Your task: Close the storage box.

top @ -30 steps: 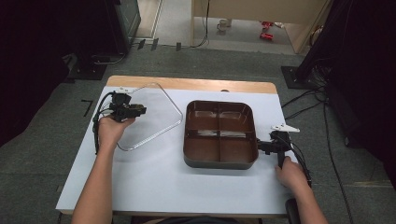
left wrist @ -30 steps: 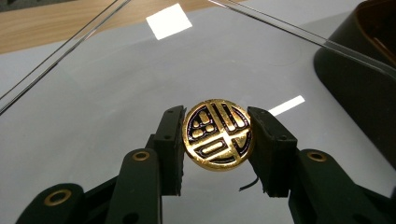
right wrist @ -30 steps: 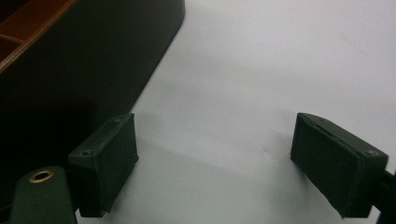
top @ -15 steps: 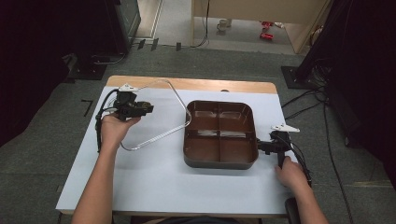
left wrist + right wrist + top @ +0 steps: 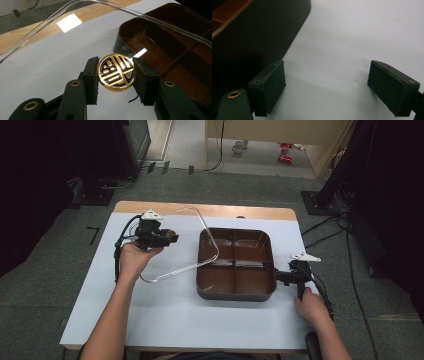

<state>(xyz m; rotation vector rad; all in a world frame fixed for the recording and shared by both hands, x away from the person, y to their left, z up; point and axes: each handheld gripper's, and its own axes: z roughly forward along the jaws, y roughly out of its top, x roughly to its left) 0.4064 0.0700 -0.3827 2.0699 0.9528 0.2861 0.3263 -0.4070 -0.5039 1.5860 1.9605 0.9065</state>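
Over the left half of the white table, I am carrying the clear lid by its gold knob, my left gripper clenching it, one lid edge already reaching over the brown divided tray. I am judging the job as midway: lid lifted, not yet seated on the tray. My right gripper is resting released just beside the tray's right wall. Grey floor, cables and dark stands are surrounding the table.
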